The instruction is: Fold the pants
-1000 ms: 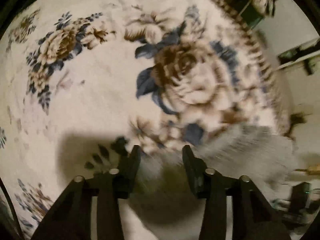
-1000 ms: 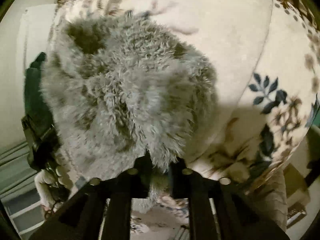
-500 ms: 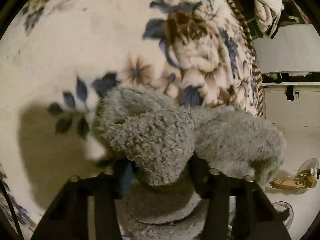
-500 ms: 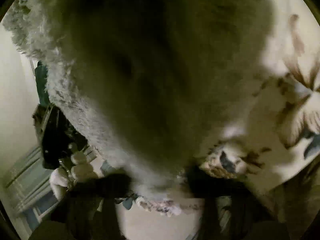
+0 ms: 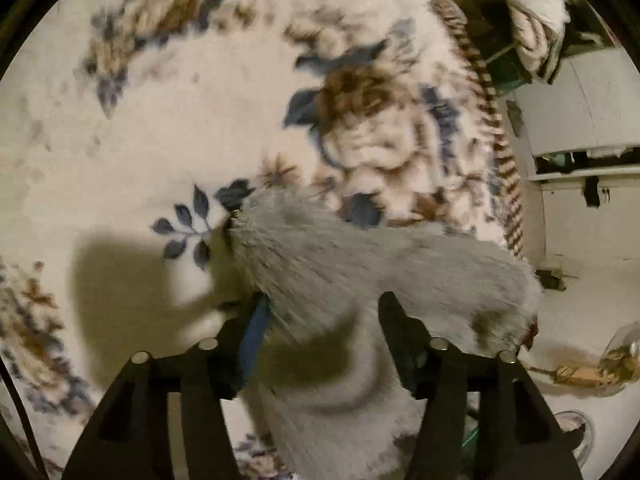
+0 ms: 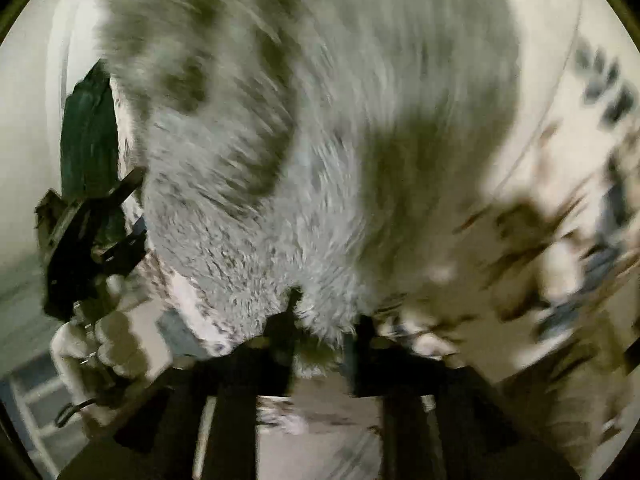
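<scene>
The grey fleece pants (image 5: 360, 264) lie bunched on a cream floral blanket (image 5: 160, 140). My left gripper (image 5: 320, 312) has its jaws spread wide with the fabric lying between and over them, not pinched. In the right wrist view the pants (image 6: 304, 140) fill most of the frame, blurred by motion. My right gripper (image 6: 324, 320) has its jaws close together on a fold of the grey fleece at the lower edge. The left gripper and the hand holding it show at the left of the right wrist view (image 6: 92, 232).
The blanket's braided edge (image 5: 504, 152) runs down the right. Beyond it stand white furniture (image 5: 580, 112) and a bundle of cloth (image 5: 532, 12). A fan or glass object (image 5: 600, 360) sits on the floor at lower right.
The pants have been pulled across the blanket and flattened from a bunched heap. The left gripper's jaws stayed apart. The right gripper kept hold of the fleece and pulled back.
</scene>
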